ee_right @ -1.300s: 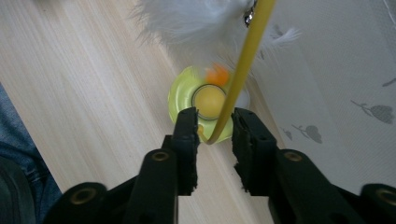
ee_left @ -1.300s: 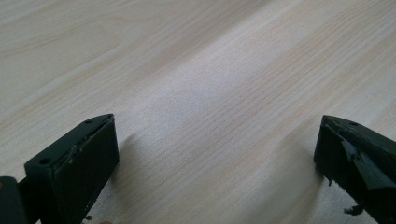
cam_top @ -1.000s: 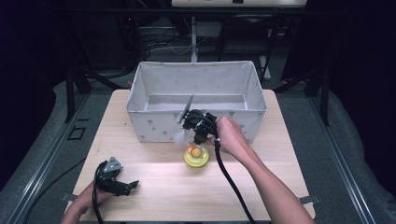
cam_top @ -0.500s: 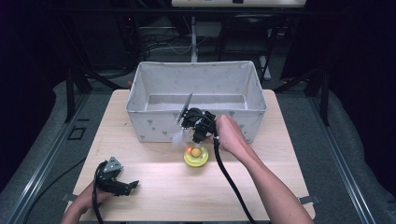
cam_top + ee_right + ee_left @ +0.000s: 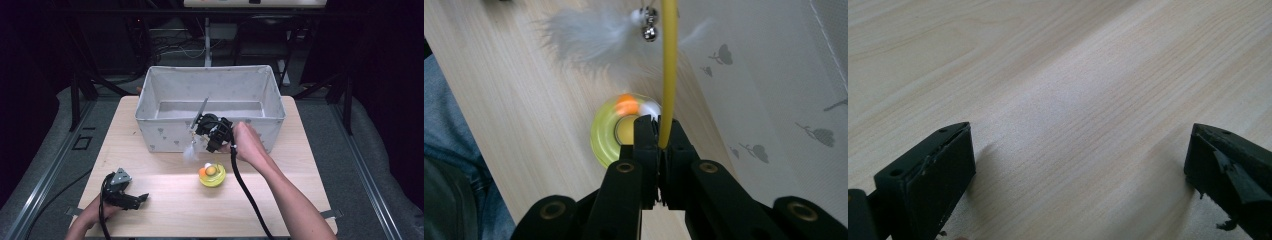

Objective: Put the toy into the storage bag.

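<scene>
- Table (image 5: 150,210): pale wood worktop, dark floor round it; person's forearms come in over the near edge.
- Fabric bin (image 5: 165,135): grey-white w/ small printed shapes, open top, sits along the far edge, roughly centred. In the right gripper view its printed wall (image 5: 774,100) takes up the right side.
- Right hand (image 5: 247,145) w/ right gripper (image 5: 202,131): held up just in front of the bin's near wall, mid worktop. Jaws closed tight on a thin yellow stick (image 5: 669,70), nothing else between them.
- Left gripper (image 5: 135,199): low by the near-left corner of the worktop, left hand (image 5: 100,212) behind it at the near edge. Jaws wide apart, holding nothing; in the left gripper view bare wood (image 5: 1073,100) between them.
- Stick toy: the yellow stick runs out from the right jaws; near it hang a white feather tuft (image 5: 589,37) and small metal bells (image 5: 649,30). In the high view the feather (image 5: 190,150) hangs off the worktop, just in front of the bin wall. Whether a pale rod (image 5: 201,111) slanting up over the bin rim is the same stick, can't tell.
- Yellow round toy (image 5: 212,175): flat on the worktop, centre, near the bin's front wall, just below the right gripper. Orange ball (image 5: 626,106) and a white one (image 5: 651,107) sit in its ring; blurred, so no finer detail.
</scene>
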Action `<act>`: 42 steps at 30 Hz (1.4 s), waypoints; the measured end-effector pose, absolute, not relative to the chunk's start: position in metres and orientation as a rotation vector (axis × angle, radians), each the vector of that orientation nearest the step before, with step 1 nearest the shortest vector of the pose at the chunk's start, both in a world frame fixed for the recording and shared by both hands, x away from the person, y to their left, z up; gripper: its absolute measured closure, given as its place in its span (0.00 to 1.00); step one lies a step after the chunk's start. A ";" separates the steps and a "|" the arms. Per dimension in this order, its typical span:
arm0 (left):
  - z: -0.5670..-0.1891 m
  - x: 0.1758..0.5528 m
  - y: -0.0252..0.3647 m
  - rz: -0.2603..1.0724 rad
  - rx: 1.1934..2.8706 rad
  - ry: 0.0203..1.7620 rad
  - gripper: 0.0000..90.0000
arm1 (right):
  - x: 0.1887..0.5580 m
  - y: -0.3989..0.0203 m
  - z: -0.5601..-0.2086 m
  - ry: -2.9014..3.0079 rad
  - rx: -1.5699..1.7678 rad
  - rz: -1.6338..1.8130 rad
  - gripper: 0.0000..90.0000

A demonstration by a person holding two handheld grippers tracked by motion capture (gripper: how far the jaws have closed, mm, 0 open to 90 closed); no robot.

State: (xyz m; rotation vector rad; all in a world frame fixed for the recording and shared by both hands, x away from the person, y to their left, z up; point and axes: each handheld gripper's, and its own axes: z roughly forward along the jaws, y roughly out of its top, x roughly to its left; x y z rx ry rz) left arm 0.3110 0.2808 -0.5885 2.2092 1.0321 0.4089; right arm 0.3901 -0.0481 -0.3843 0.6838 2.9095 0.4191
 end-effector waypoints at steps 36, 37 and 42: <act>-0.590 0.310 0.281 0.416 2.196 1.027 0.00 | 0.383 -0.059 -0.325 2.840 0.650 0.493 0.97; -0.589 0.310 0.282 0.408 2.199 1.025 0.00 | 0.383 -0.060 -0.323 2.839 0.650 0.496 0.97; -0.589 0.311 0.282 0.410 2.202 1.024 0.00 | 0.384 -0.060 -0.325 2.834 0.661 0.466 0.99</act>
